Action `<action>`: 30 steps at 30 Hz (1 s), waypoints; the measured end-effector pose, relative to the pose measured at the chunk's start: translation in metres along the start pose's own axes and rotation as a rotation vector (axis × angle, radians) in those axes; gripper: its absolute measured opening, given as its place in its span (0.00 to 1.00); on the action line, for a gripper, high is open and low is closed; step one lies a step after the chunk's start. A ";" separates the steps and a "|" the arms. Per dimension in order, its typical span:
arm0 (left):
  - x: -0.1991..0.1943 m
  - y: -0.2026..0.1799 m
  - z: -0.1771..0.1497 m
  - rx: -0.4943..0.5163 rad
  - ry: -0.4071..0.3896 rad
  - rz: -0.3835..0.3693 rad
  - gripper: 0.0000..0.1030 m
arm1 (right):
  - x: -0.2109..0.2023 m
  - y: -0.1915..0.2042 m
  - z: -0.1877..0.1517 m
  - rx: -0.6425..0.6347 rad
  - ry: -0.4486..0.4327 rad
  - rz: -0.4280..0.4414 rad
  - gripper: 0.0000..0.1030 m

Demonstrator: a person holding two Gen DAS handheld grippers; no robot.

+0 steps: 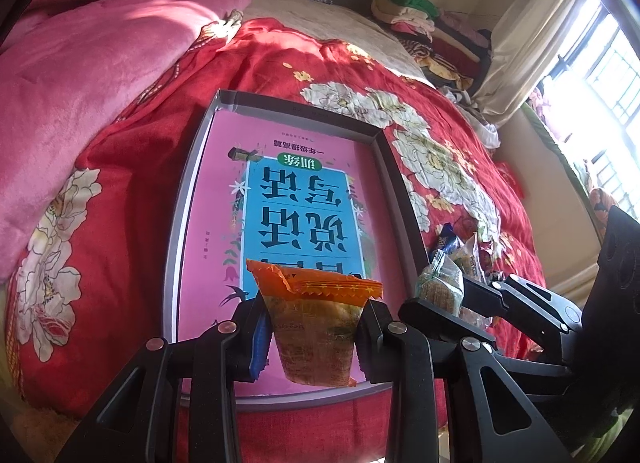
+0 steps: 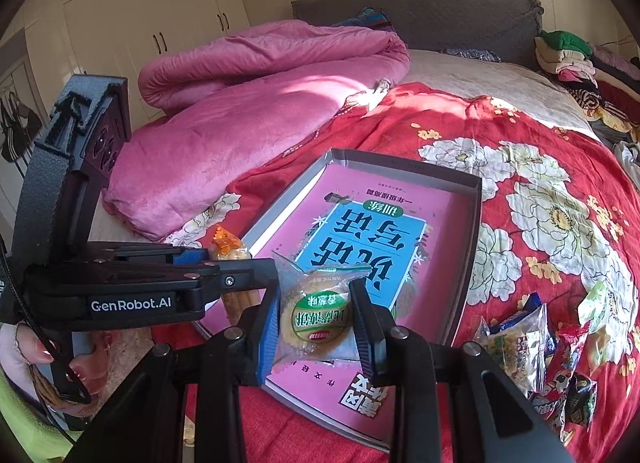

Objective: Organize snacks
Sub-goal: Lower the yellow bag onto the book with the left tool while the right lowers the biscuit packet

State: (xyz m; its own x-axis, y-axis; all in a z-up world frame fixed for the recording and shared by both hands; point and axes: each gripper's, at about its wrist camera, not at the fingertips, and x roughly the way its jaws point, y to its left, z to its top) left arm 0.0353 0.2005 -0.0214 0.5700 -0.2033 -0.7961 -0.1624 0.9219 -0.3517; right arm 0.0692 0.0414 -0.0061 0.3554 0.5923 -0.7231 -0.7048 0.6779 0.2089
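Observation:
My left gripper [image 1: 316, 327] is shut on an orange-topped snack packet [image 1: 316, 323] and holds it above the near end of a grey cardboard tray [image 1: 180, 199]. The tray lies on the bed and has a pink and blue book [image 1: 296, 199] in its bottom. My right gripper [image 2: 314, 323] is shut on a clear packet with a round biscuit and green label [image 2: 316, 319], above the tray's near end [image 2: 476, 231]. The left gripper with its orange packet [image 2: 228, 251] shows at the left of the right wrist view. The right gripper with its packet [image 1: 440, 283] shows at the right of the left wrist view.
A pile of loose snack packets [image 2: 536, 347] lies on the red flowered bedspread [image 2: 540, 167] right of the tray. A folded pink blanket [image 2: 256, 91] lies to the left. Stacked clothes [image 2: 576, 59] sit by the grey headboard [image 2: 420, 15].

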 end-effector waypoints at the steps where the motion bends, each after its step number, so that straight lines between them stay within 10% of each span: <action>1: 0.001 0.000 0.000 0.004 0.002 0.003 0.35 | 0.002 0.000 -0.002 -0.004 0.007 -0.007 0.33; 30: 0.032 0.001 -0.007 0.035 0.081 0.049 0.35 | 0.040 -0.020 -0.030 0.040 0.164 -0.079 0.33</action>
State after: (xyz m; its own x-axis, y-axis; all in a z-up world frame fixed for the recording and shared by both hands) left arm 0.0473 0.1929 -0.0508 0.4950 -0.1820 -0.8496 -0.1598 0.9421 -0.2949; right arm 0.0794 0.0386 -0.0589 0.3017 0.4601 -0.8351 -0.6527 0.7381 0.1708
